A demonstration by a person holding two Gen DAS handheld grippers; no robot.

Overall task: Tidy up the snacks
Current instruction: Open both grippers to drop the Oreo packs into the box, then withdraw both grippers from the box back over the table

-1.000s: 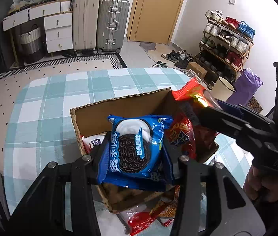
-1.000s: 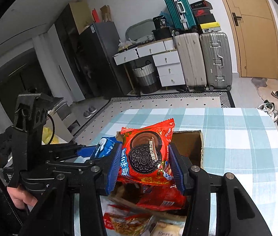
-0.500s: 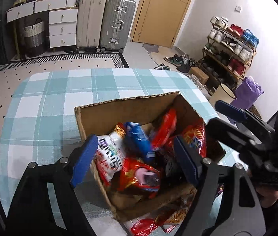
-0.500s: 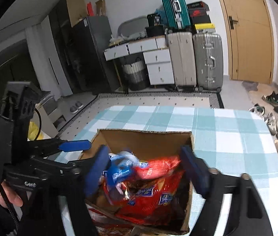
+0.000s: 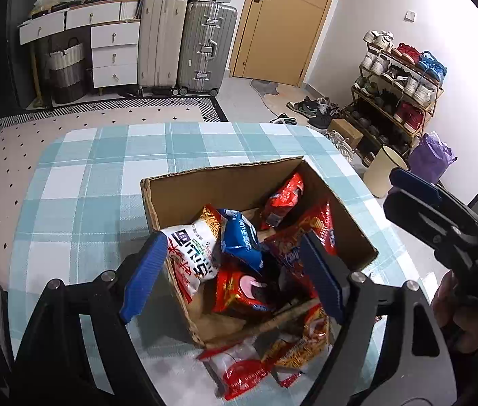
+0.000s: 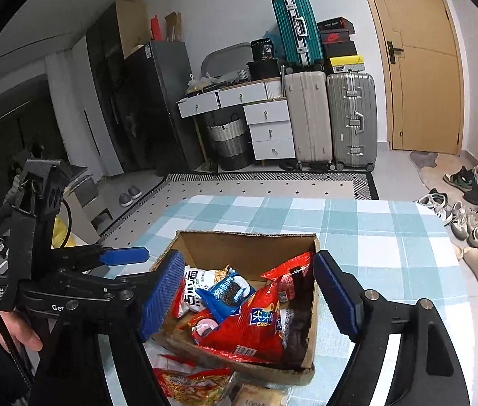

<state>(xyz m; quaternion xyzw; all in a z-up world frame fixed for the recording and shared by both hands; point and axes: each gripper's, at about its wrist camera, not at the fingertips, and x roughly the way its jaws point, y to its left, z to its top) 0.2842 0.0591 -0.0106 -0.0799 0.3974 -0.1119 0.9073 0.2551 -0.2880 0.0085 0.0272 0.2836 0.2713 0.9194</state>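
An open cardboard box [image 5: 225, 182] [image 6: 249, 243] stands on the checked table and holds several snack packs: a blue Oreo pack [image 5: 242, 237] [image 6: 227, 292], a white noodle-snack pack [image 5: 191, 253], and red packs [image 5: 284, 199] [image 6: 259, 324]. My left gripper [image 5: 232, 274] is open and empty above the box's near side. My right gripper [image 6: 252, 299] is open and empty above the box; it also shows at the right of the left wrist view [image 5: 442, 216]. More snack packs [image 5: 266, 362] [image 6: 191, 382] lie on the table in front of the box.
The table has a blue-and-white checked cloth [image 5: 103, 176] [image 6: 374, 237]. Beyond it are suitcases [image 5: 185, 40], white drawers [image 5: 113, 54], a door [image 5: 283, 20] and a shoe rack [image 5: 398, 81]. A cream bin [image 5: 383, 172] stands by the table's right edge.
Both grippers held Oreo packs over the box one second ago, blue in the left and red in the right. Both opened, the packs dropped into the box, and the grippers have pulled back slightly.
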